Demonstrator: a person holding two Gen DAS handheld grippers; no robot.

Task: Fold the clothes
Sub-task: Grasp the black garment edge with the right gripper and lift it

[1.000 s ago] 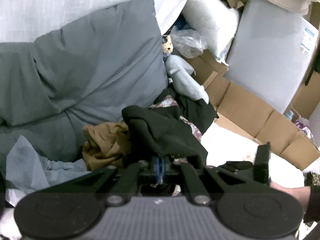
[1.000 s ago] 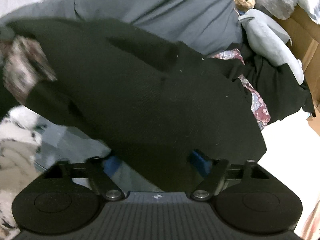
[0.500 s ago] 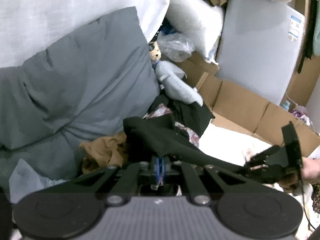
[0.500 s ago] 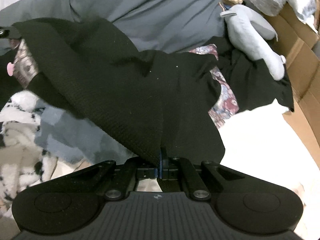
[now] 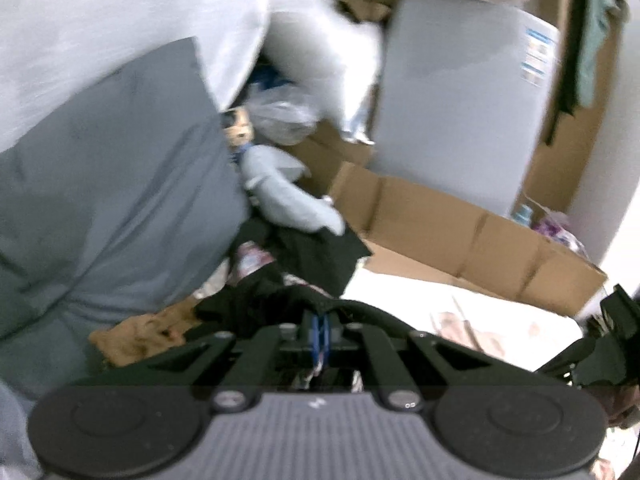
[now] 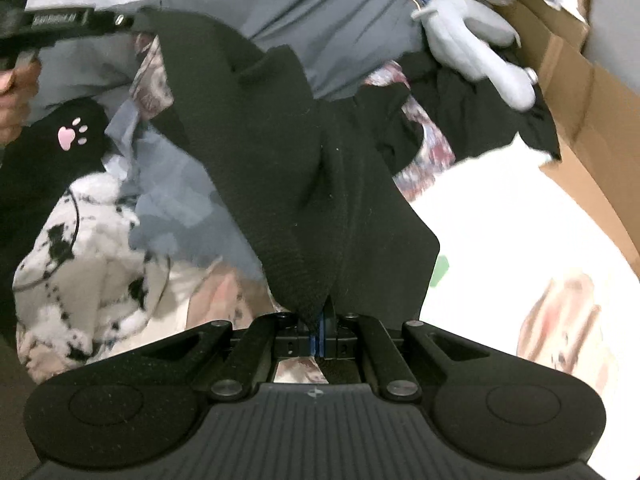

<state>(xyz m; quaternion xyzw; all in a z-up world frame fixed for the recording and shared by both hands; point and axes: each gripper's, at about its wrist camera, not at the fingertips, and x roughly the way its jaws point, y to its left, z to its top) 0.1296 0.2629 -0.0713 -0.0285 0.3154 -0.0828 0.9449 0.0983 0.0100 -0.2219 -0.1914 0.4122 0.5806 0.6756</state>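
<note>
While each tool (image 5: 320,330) (image 6: 319,334) pinches the black garment (image 6: 288,168), even tension should stop it sagging over the bed (image 6: 520,232).

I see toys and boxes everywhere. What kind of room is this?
Probably a cluttered bedroom or storeroom: a big grey pillow, a grey plush toy, and flattened cardboard boxes beside heaped clothes.

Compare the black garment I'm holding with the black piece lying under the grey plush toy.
The held black garment hangs stretched between both grippers, clear of the pile; the other black piece lies crumpled on the pile, pinned under the grey plush toy. The held one shows a coarse knit; the other's texture is unclear. Both are plain black.
</note>
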